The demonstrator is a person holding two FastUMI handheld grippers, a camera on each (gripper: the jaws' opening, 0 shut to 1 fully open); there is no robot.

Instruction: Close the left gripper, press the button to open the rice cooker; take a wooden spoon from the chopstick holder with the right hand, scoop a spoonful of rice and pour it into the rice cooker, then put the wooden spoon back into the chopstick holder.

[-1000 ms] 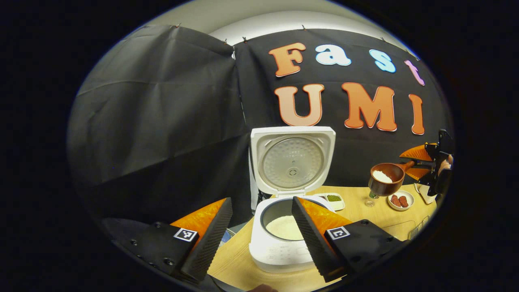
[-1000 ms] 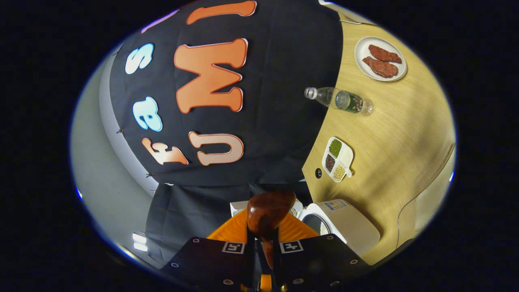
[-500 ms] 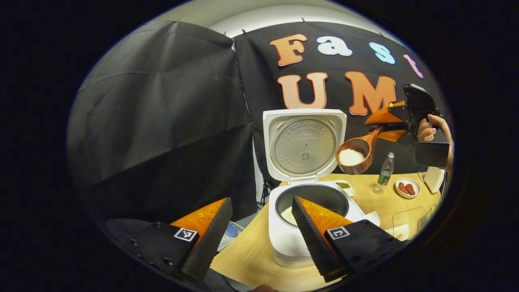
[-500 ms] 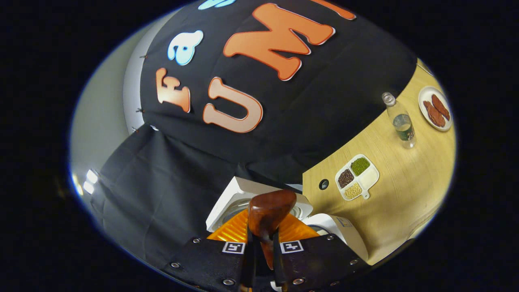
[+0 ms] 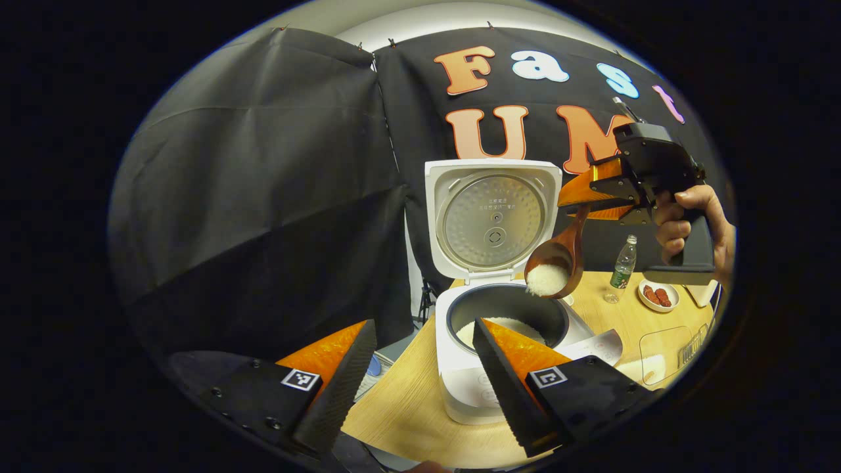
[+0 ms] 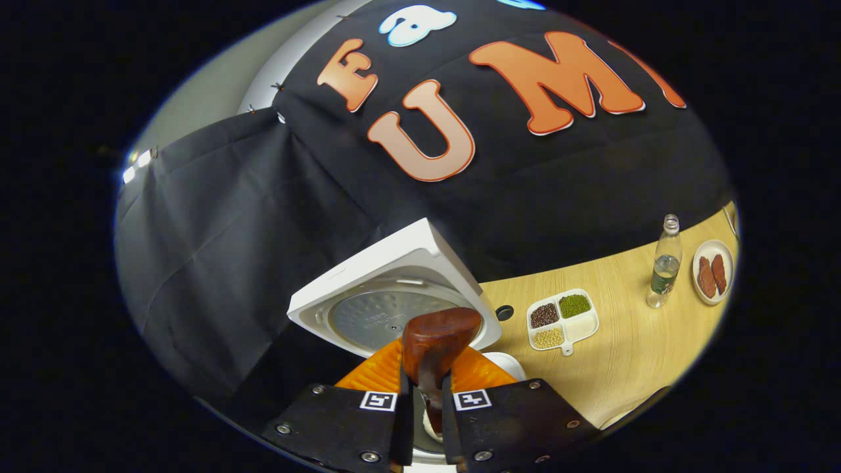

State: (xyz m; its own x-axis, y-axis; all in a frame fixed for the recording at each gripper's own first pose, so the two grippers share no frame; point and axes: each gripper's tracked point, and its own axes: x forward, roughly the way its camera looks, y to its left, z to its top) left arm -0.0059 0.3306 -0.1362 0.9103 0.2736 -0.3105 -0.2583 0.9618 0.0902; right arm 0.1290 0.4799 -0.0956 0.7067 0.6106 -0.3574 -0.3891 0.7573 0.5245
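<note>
Spoon tipped over the open rice cooker [image 5: 479, 368].

My right gripper [image 5: 594, 197] has its jaws clamped on the handle of the wooden spoon [image 5: 558, 259], whose bowl of white rice [image 5: 545, 279] tilts just above the pot's rim beside the raised lid [image 5: 493, 220]. My left gripper [image 5: 420, 381] hangs near the counter [image 5: 407, 414] edge, jaws wide and holding nothing, in front of the cooker.

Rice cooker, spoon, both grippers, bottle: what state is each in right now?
Rice cooker: lid up, rice in the pot.
Wooden spoon: tilted over the pot, rice at its lip.
Right gripper: shut on the spoon handle.
Left gripper: open, holding nothing.
Bottle: upright, cap off.
</note>
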